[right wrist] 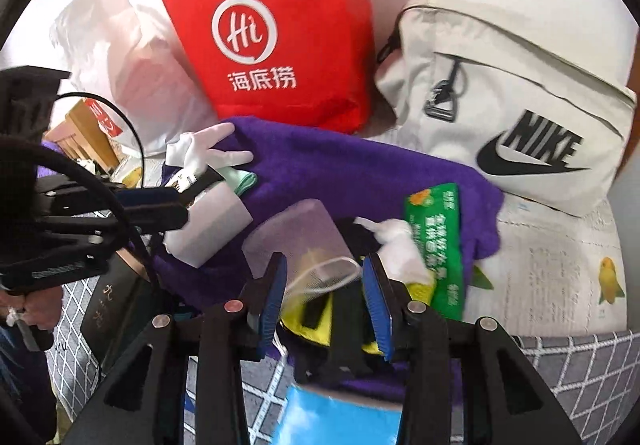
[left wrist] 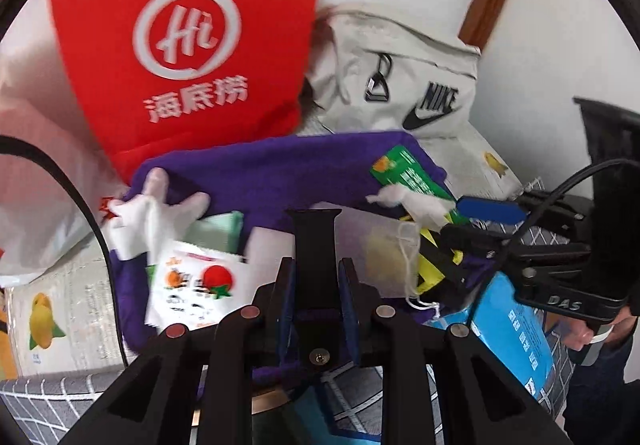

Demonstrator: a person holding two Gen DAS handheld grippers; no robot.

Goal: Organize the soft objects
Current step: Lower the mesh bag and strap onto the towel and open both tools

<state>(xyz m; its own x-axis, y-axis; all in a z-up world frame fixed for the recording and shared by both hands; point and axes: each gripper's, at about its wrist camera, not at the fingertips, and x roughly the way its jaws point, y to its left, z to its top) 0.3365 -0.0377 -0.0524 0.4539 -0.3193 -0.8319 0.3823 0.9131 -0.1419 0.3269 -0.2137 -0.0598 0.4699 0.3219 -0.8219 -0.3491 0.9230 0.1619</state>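
Observation:
A purple towel (left wrist: 288, 169) lies over a pile of items; it also shows in the right wrist view (right wrist: 340, 173). White gloves (left wrist: 156, 205) lie on its left edge, and another white glove (right wrist: 400, 241) lies by a green tissue pack (right wrist: 436, 241). My left gripper (left wrist: 316, 285) looks shut on a fold of the purple towel. My right gripper (right wrist: 326, 297) is open, its blue pads either side of a yellow and black pouch (right wrist: 316, 317), with a translucent drawstring bag (right wrist: 304, 241) just ahead. The left gripper (right wrist: 176, 201) appears at the left in the right wrist view.
A red paper bag (right wrist: 280, 29) and a beige Nike bag (right wrist: 516, 105) stand at the back against the wall. A white plastic bag (right wrist: 120, 57) is at the left. A blue pack (left wrist: 516, 329), a tomato-printed sachet (left wrist: 192, 285) and printed paper (right wrist: 560, 277) lie on the grey grid cloth (right wrist: 580, 365).

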